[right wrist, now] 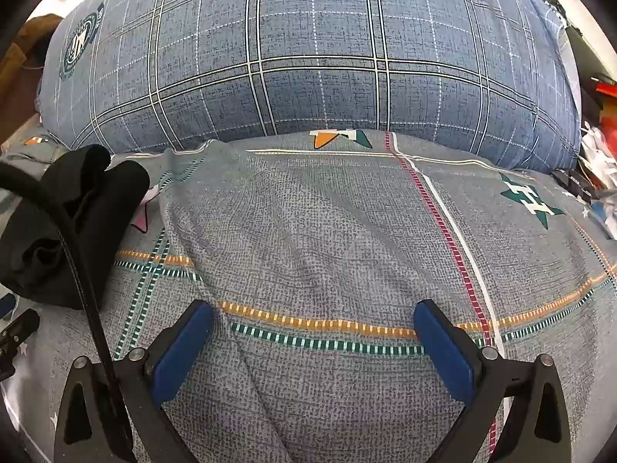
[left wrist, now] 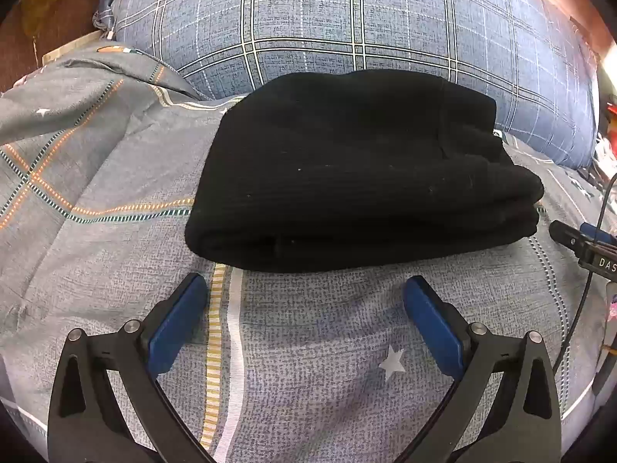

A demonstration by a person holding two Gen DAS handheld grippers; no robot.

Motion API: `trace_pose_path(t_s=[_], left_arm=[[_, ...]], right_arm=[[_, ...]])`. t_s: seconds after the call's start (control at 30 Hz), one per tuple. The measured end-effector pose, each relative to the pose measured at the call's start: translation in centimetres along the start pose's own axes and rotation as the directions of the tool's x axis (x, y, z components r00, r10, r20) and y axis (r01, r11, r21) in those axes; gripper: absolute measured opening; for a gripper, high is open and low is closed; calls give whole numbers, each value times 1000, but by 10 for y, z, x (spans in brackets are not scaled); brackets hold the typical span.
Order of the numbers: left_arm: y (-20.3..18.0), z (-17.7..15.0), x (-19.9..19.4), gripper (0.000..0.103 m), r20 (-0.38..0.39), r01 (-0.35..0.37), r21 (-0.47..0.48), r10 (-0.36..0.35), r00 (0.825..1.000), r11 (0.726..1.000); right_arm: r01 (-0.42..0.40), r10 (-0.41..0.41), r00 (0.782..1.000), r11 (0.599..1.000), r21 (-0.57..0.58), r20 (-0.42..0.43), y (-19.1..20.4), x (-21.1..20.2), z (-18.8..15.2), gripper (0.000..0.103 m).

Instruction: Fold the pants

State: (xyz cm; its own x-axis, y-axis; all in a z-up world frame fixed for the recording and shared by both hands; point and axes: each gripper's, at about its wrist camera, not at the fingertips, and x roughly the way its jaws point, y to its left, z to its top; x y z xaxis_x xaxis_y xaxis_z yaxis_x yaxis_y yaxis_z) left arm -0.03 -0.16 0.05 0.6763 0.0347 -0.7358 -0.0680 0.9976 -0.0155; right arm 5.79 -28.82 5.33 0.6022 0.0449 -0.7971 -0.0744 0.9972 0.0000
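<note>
We see the black ribbed-knit pants (left wrist: 358,169) lying folded into a thick, compact stack on a grey quilted bedspread with orange and teal dashed stripes (left wrist: 308,347), their far edge resting against a large blue plaid pillow (left wrist: 347,19). Our left gripper (left wrist: 304,293) hovers just short of the bundle's near fold, its blue-padded fingers (left wrist: 177,320) spread wide with nothing between them but bare bedspread and a white star print. At the right edge of that view we catch a black part of the other tool with a cable.

From the right wrist, we find the right gripper (right wrist: 314,318) likewise spread wide and empty, angled down over the open bedspread (right wrist: 308,231), where an orange stripe and a teal stripe run between its fingers. The folded pants (right wrist: 61,231) sit at the far left of this view, apart from the right gripper, with a black cable (right wrist: 77,270) crossing in front of them. The plaid pillow (right wrist: 308,38) fills the background.
</note>
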Motion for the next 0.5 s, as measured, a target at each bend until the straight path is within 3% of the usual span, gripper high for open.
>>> trace_pose_path(t_s=[0.5], left_arm=[[0, 0, -1, 102, -4, 26, -24, -26, 1000, 999]], right_arm=[[7, -7, 1000, 1000, -6, 3, 0, 0, 0, 103]])
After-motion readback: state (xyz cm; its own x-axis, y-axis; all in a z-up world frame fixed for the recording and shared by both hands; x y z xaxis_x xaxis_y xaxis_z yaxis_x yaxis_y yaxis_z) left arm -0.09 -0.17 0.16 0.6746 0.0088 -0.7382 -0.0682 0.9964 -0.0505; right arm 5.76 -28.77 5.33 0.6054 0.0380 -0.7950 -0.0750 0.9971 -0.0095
